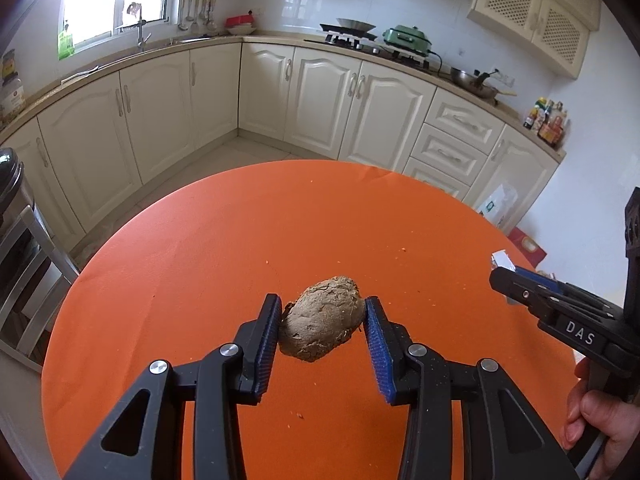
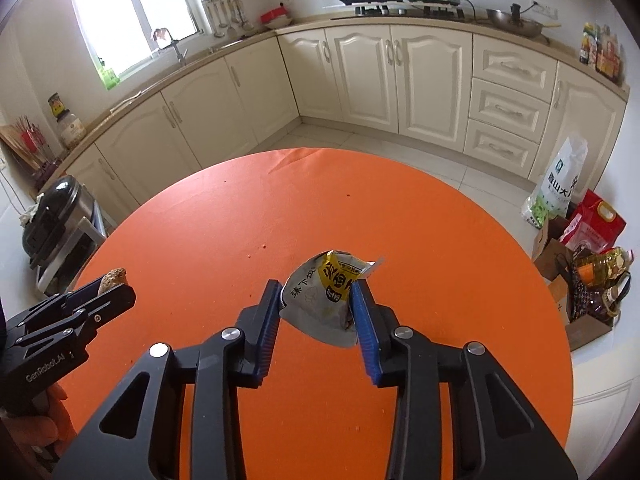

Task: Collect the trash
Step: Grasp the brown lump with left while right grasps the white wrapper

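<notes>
Now left gripper (image 1: 322, 320) clamps brown lump (image 1: 322, 322), mid orange table (image 1: 200, 240).

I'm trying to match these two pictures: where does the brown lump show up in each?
Left wrist view: brown lump at lower centre, clamped in the left tongs.
Right wrist view: far left edge, peeking above those tongs.
Shared landmark: the orange table.

Bin (image 1: 12, 192) cut off at left edge of left wrist view. Snack packet (image 1: 502, 260) mostly hidden behind right gripper (image 1: 505, 280). Far bottle labels (image 2: 600, 54) too small to read.
</notes>
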### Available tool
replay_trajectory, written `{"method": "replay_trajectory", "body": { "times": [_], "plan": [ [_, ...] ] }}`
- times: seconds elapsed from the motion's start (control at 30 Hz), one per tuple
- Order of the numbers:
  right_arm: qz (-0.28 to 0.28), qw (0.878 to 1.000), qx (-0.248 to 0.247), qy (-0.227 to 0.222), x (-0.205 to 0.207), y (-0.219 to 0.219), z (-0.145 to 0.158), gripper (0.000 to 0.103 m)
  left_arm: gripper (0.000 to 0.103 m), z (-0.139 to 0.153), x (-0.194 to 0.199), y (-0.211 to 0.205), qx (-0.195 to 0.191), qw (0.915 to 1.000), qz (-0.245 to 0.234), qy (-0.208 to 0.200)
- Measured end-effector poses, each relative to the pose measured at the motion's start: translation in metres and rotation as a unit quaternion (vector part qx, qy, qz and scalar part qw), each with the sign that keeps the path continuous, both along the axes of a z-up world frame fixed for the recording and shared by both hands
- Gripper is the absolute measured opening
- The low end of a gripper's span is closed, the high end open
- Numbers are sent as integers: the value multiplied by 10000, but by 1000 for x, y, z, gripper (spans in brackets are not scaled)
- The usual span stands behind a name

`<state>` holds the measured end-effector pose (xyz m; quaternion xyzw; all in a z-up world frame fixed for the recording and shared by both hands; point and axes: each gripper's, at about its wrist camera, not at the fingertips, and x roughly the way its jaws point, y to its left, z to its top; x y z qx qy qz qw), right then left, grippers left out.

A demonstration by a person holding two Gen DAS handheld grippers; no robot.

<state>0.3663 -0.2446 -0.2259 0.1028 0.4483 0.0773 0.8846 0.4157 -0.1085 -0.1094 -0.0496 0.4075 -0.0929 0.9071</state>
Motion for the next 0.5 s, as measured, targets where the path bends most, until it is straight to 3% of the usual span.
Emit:
{"method": "replay_trajectory", "body": {
  "times": [0.37, 0.47, 0.5],
  "plan": [
    [-104, 9980, 322, -538, -92, -28, 62, 35, 38, 30, -147, -5, -30, 9983, -389, -438],
    [-87, 9975, 418, -557, -111, -33, 66, 20, 38, 33, -177, -13, -20, 9975, -488, -507],
    [-78, 9975, 421, -556, -117, -35, 66, 20, 38, 33, -186, -14, -20, 9973, -513, -522]
  ]
}}
